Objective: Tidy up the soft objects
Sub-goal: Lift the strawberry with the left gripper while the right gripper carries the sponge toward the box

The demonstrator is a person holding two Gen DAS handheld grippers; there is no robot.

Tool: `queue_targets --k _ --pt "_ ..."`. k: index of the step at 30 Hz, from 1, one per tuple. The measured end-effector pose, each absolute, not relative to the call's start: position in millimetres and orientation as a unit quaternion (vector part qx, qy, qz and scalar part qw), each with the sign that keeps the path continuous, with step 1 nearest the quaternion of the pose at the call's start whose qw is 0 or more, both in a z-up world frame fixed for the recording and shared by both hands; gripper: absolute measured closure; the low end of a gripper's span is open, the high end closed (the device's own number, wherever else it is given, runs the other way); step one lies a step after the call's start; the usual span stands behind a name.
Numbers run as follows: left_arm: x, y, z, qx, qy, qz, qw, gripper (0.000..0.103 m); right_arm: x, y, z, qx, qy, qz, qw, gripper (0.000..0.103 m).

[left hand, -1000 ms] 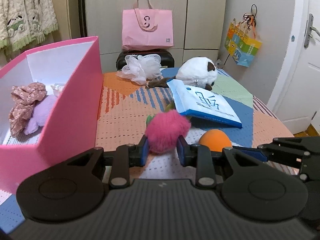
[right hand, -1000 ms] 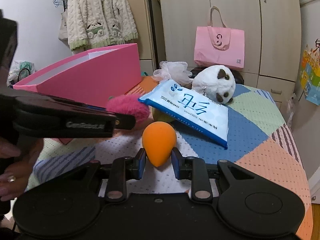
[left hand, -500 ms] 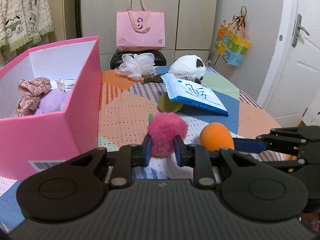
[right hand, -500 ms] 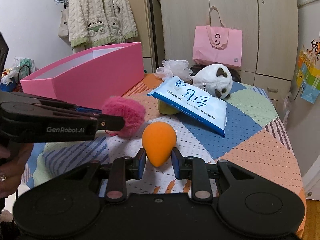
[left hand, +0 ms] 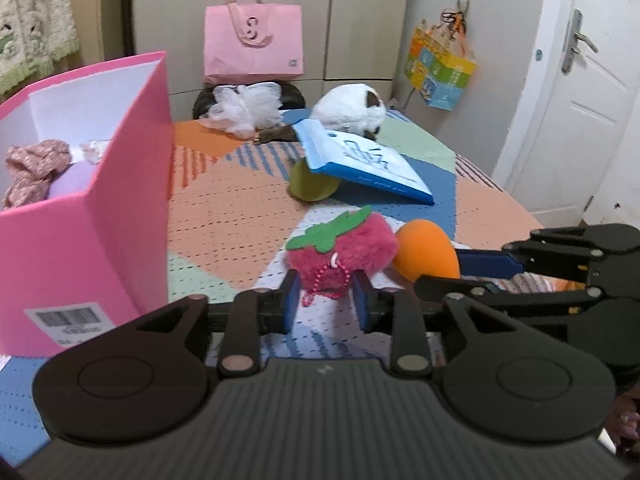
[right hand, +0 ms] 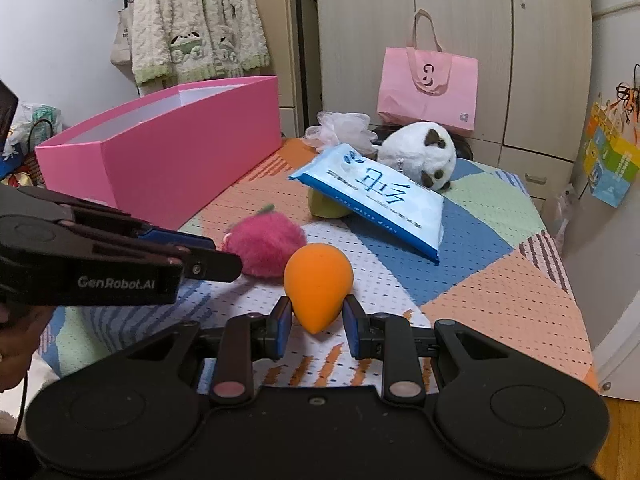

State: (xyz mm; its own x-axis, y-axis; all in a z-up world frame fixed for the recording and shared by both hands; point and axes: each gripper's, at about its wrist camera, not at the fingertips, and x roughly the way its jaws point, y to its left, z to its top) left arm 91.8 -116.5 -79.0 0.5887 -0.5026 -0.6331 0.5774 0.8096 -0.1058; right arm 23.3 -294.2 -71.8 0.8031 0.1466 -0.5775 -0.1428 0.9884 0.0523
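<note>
A fuzzy pink strawberry plush [left hand: 344, 246] with a green leaf and a bead chain lies on the patchwork table cover, just ahead of my left gripper [left hand: 325, 305], whose jaws stand apart and open; it also shows in the right wrist view [right hand: 264, 245]. An orange sponge egg [right hand: 318, 282] sits between the fingers of my right gripper [right hand: 316, 322], which is shut on it; it also shows in the left wrist view [left hand: 426, 251]. A pink box [left hand: 120, 184] at left holds a floral scrunchie [left hand: 30, 170] and a lilac soft item.
A blue wipes pack [left hand: 360, 160] leans on a green sponge [left hand: 314, 186]. A white plush [left hand: 350, 110] and white mesh pouf [left hand: 244, 106] sit at the far end. A pink tote [left hand: 252, 46] stands behind. A door is at right.
My left gripper has opened and let go of the strawberry plush, which now lies on the table with its leaf up. My right gripper still holds the orange sponge.
</note>
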Motion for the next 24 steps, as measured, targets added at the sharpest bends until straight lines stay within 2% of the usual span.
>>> queue_targets --k 1,7,13,24 --pt "92 -117 -78 0.054 0.338 -0.309 0.887 0.060 24 -296 -72 0.003 0.304 0.073 0.950 0.072" --pt "86 -124 -69 0.057 0.323 -0.336 0.883 0.039 24 -307 -73 0.009 0.304 0.063 0.951 0.071" --pt "94 -143 -77 0.088 0.320 -0.326 0.885 0.036 25 -316 -78 0.019 0.305 0.061 0.950 0.071" --pt "106 -142 -88 0.070 0.353 -0.311 0.880 0.035 22 -314 -78 0.000 0.306 0.057 0.950 0.071"
